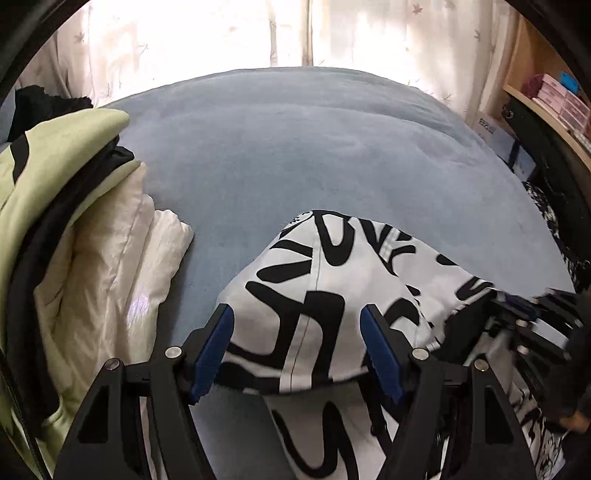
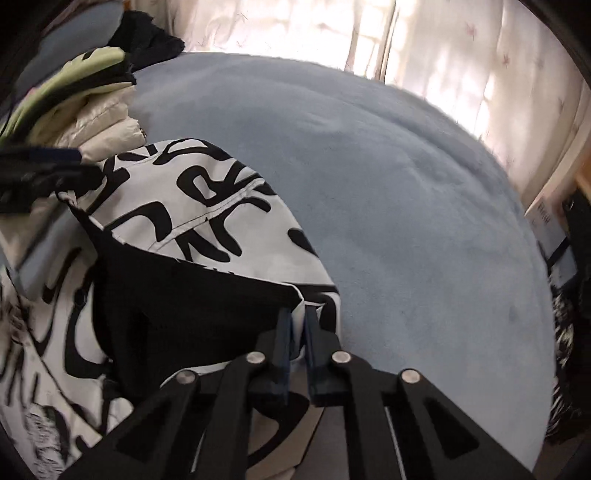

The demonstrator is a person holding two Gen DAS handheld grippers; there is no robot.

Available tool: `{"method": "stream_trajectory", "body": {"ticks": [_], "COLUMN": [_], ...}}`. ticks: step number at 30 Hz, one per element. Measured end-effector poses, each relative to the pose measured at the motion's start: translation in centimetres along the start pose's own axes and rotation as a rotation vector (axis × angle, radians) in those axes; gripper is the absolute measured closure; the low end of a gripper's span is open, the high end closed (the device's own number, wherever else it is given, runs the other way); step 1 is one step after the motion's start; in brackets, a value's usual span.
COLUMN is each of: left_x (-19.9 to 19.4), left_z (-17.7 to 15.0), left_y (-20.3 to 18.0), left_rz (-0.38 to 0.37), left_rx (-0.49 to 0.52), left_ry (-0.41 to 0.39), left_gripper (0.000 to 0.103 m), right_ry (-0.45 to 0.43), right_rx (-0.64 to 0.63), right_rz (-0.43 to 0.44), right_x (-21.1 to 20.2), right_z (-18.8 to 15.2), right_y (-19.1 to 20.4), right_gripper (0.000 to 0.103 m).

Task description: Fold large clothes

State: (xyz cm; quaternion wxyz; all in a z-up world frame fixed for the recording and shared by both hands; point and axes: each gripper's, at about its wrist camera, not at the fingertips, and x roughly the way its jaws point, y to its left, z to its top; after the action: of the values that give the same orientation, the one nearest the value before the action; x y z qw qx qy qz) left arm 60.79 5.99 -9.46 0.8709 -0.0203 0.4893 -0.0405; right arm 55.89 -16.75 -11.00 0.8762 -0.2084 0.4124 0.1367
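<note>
A stack of folded clothes [image 1: 74, 206] sits at the left edge of the bed [image 1: 314, 155]: a pale green piece with black trim on top, a cream quilted piece under it, something dark fuzzy behind. The stack lies near the left tongs [image 1: 297, 332] but apart from the garment [image 1: 325, 280]. Sunlit curtains [image 1: 258, 33] hang beyond the far side of the bed, and a wooden shelf [image 1: 546, 107] with pink boxes stands at the right. The garment lies at the near edge of the blue bed cover, its folded end bulging toward the curtains; its full length runs out of view below, so its long axis cannot be told. It is white with bold black brush-like markings, a stitched seam running along it, and a black lining [image 2: 192, 295] shows where an edge is turned up. The left tongs stand wide apart, blue pads either side of the fabric bulge, not pressing it. The right tongs [image 2: 298, 317] are pinched together on a corner of the garment where white outer cloth meets lining, lifted slightly off the bed.
</note>
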Motion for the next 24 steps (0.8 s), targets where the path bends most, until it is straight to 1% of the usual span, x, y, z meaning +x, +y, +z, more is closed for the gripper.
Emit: {"method": "stream_trajectory", "body": {"ticks": [3,4,5,7,8,9,10,11,13,15,16,17,18,19,20,21,22,23,24], "left_x": [0.9,1.2,1.3,1.6,1.8,2.1,2.6,3.0,3.9,4.2,4.3,4.4,4.5,4.5,4.6,4.5,4.5,4.5,4.5], "left_z": [0.1,-0.1,-0.4,-1.2,-1.7,-2.5,-3.5,-4.1,-5.6,-6.3,-6.5,-6.6,-6.4,-6.3,-6.1,-6.2,-6.2,-6.4,-6.5], "left_y": [0.0,-0.1,-0.1,-0.2,-0.3,-0.5,-0.8,-1.0,-1.5,-1.7,-1.7,-1.7,-1.6,-1.5,-1.4,-1.3,-1.3,-1.2,-1.3], "left_rz": [0.027,0.030,0.026,0.013,0.008,0.001,-0.002,-0.002,0.008,0.017,0.016,0.015,0.011,0.009,0.008,0.008,0.010,0.014,0.020], "left_rx": [-0.012,-0.014,-0.014,-0.007,-0.002,0.006,0.018,0.026,0.045,0.049,0.043,0.034,0.022,0.017,0.014,0.014,0.016,0.017,0.020], "left_ry": [0.012,0.021,0.025,0.034,0.038,0.047,0.063,0.075,0.088,0.084,0.083,0.082,0.081,0.080,0.076,0.071,0.060,0.050,0.039], "left_gripper": [0.034,0.034,0.034,0.034,0.034,0.034,0.034,0.034,0.034,0.034,0.034,0.034,0.034,0.034,0.034,0.034,0.034,0.034,0.034], "right_ry": [-0.193,-0.230,-0.287,-0.328,-0.327,-0.308,-0.263,-0.215,-0.116,-0.075,-0.075,-0.089,-0.124,-0.148,-0.187,-0.212,-0.223,-0.222,-0.209], "right_rx": [0.015,0.019,0.037,0.063,0.077,0.099,0.132,0.168,0.246,0.309,0.335,0.365,0.403,0.424,0.460,0.488,0.510,0.545,0.563], "right_rz": [-0.052,-0.068,-0.098,-0.126,-0.139,-0.147,-0.144,-0.130,-0.064,-0.022,-0.003,0.027,0.073,0.096,0.119,0.120,0.122,0.156,0.172], "right_x": [-3.7,-4.4,-5.7,-6.7,-6.7,-6.4,-5.7,-5.0,-3.7,-3.9,-4.3,-4.9,-5.9,-6.5,-7.3,-7.7,-7.8,-7.4,-6.7], "right_z": [-1.9,-2.3,-3.6,-5.4,-6.3,-7.2,-8.2,-8.9,-10.2,-10.8,-10.8,-10.7,-10.3,-9.9,-9.3,-8.7,-8.3,-7.3,-6.9], "right_y": [0.0,-0.2,-0.4,-1.0,-1.2,-1.6,-2.2,-2.6,-3.7,-4.4,-4.7,-4.9,-5.4,-5.6,-6.2,-6.5,-6.8,-7.5,-7.8], "right_gripper": [0.099,0.099,0.099,0.099,0.098,0.098,0.098,0.097,0.090,0.086,0.085,0.080,0.068,0.058,0.033,0.016,0.014,0.014,0.014]}}
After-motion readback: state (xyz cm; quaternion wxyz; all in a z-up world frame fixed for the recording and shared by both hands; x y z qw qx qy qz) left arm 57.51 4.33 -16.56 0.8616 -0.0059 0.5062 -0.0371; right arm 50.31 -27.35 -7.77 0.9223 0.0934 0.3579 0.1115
